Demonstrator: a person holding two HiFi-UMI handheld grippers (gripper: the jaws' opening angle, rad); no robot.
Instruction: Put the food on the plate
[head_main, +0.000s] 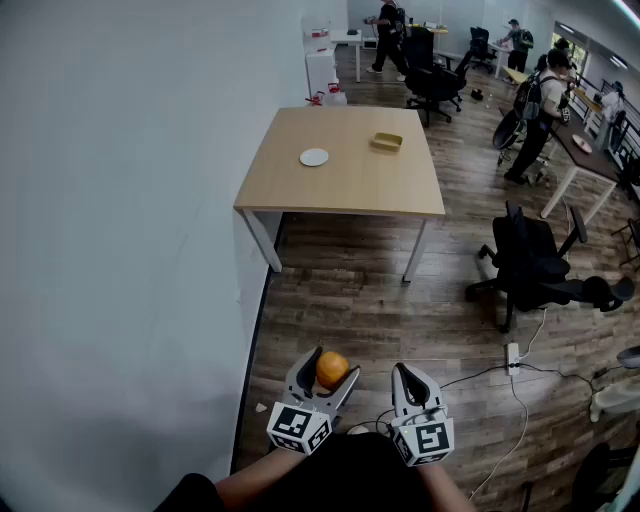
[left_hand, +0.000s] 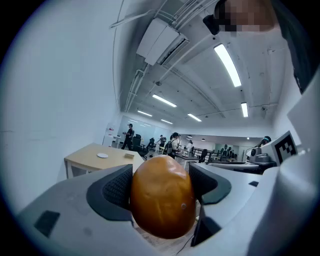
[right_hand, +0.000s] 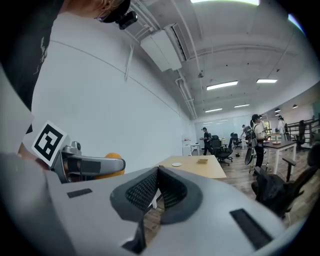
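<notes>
An orange-brown round fruit (head_main: 331, 369) is clamped between the black pads of my left gripper (head_main: 330, 360), held low over the wooden floor close to my body. In the left gripper view the fruit (left_hand: 162, 202) fills the gap between both pads (left_hand: 116, 189). My right gripper (head_main: 406, 372) hangs beside it, shut and empty, its pads meeting (right_hand: 158, 192). The small white plate (head_main: 313, 157) lies on a light wooden table (head_main: 350, 190) far ahead, near its left side. The plate (right_hand: 176, 164) also shows in the right gripper view.
A tan, bread-like item (head_main: 387, 141) sits on the table right of the plate. A white wall (head_main: 120, 200) runs along the left. Black office chairs (head_main: 535, 265) and a power strip with cables (head_main: 513, 356) stand to the right. People work at desks in the background.
</notes>
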